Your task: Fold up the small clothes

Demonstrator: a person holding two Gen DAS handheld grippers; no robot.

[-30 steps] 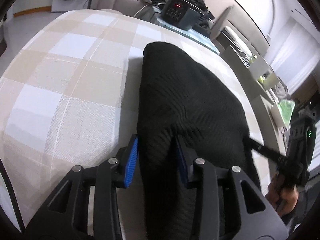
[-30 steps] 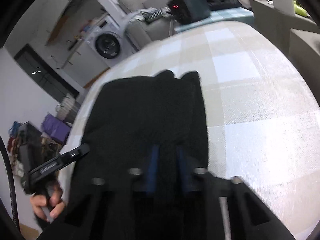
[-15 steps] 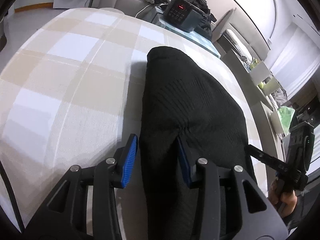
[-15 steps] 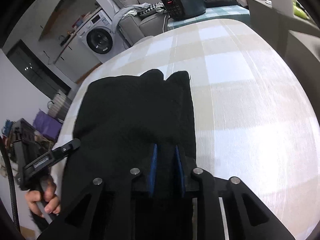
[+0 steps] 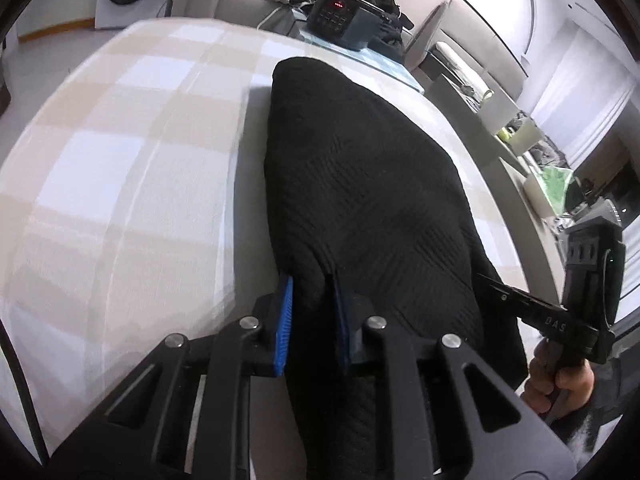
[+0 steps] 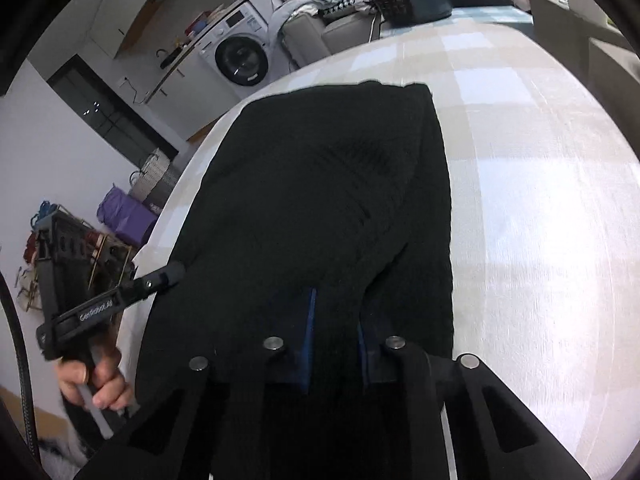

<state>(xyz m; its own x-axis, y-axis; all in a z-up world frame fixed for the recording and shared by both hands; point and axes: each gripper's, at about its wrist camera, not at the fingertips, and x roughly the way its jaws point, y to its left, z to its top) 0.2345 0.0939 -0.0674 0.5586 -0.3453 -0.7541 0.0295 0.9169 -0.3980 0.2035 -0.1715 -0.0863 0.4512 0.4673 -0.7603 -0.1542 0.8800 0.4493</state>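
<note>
A beige-and-white checked tablecloth (image 5: pixel 120 160) covers the table. Beyond its far edge stands a grey sofa (image 6: pixel 320 28) strewn with laundry, beside a white washing machine (image 6: pixel 236 56). Pale curtains (image 5: pixel 580 96) glow with daylight past the table's right edge.

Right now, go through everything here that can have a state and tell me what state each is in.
black knit garment: laid on the checked tablecloth, near edge gripped at two spots.
left gripper: jaws have just been closing, shut on the garment's near edge.
right gripper: jaws have just been closing, shut on a fold of the garment.
dark device: switched on, red display lit.
washing machine: door closed.
</note>
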